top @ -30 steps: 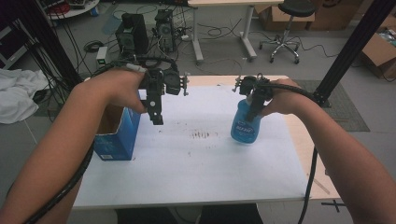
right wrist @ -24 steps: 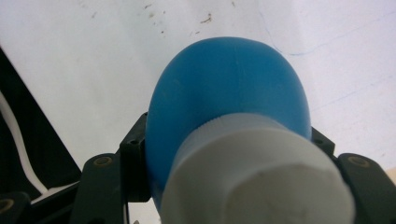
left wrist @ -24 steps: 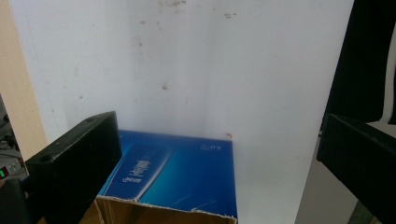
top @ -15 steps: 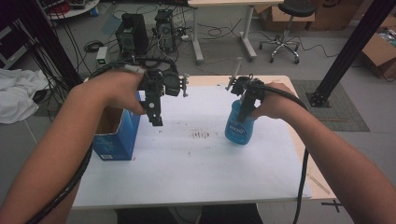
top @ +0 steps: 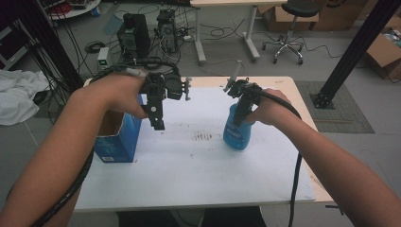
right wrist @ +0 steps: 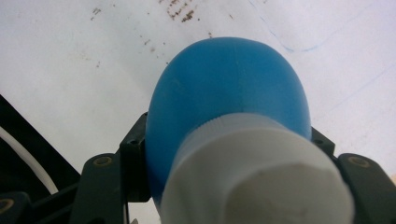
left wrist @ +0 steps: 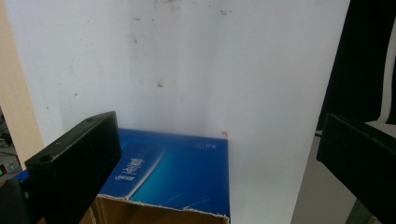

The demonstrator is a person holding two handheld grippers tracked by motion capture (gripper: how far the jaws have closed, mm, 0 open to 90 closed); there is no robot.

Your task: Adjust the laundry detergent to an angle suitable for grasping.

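A blue bottle [top: 238,134] with a white cap stands just right of the middle of the white table [top: 189,175], and my right gripper [top: 240,117] is shut on its upper part from above. In the right gripper view the bottle [right wrist: 229,84] swells between the two jaws, which press on its sides below the cap. An open blue cardboard box [top: 116,139] stands at the table's left edge. My left gripper [top: 158,124] hangs open just right of the box and above the table. Its jaws stand wide apart over the box [left wrist: 180,170] with nothing between them.
Dark specks [top: 203,137] mark the table's middle. Beyond the far edge are computer towers [top: 135,30], cables and an office chair [top: 291,28] on the floor. A black frame post [top: 350,52] rises at the right, and a white cloth [top: 16,97] lies to the left.
My right gripper has carried the blue bottle a little leftward, toward the table's middle, and slightly lower. The left gripper has stayed in place, still open.
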